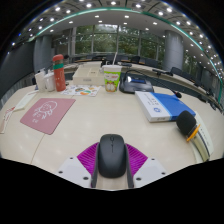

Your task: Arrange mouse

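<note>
Mouse (111,154) sits between the jaws, magenta pads (86,155) tight on both flanks: pinched | low over the bare worktop (100,115) | pink mat (46,113) ahead to one side, likely destination | pickup done; placing remains

The mouse (111,156) sits between the fingers of my claw (111,168), on the tabletop (100,118). A mousepad (47,113) lies ahead to my left, a bottle (59,73) behind it. A box (160,106) lies ahead to my right.
</note>
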A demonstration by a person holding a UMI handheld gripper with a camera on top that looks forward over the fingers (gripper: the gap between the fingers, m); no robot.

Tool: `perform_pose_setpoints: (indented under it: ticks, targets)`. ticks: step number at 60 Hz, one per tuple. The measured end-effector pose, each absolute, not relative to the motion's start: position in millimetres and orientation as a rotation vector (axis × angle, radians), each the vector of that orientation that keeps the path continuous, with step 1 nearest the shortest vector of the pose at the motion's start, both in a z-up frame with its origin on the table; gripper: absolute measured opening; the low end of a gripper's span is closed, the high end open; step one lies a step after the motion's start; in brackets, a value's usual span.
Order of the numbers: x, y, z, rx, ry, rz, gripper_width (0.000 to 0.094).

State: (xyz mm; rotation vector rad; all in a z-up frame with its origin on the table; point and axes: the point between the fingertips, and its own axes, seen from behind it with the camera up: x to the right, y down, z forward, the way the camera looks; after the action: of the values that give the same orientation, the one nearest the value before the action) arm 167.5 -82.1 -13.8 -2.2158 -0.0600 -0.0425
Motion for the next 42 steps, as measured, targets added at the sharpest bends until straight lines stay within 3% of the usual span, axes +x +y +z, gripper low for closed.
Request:
perform_pose_setpoints:
  ticks: [15, 19, 33, 37, 42]
  targets:
    - [168, -82, -7, -2.245, 0.023, -0.086, 0.0331]
    - [165, -77, 18, -2.213, 0.044, -0.110, 0.0333]
    - [91, -24, 162, -2.000, 0.083, -0.108, 0.0331]
    - [48, -6, 182, -1.967, 0.073, -0.077, 0.0332]
    - [-2, 19, 179, -1.974, 0.043, -0.029, 0.0331]
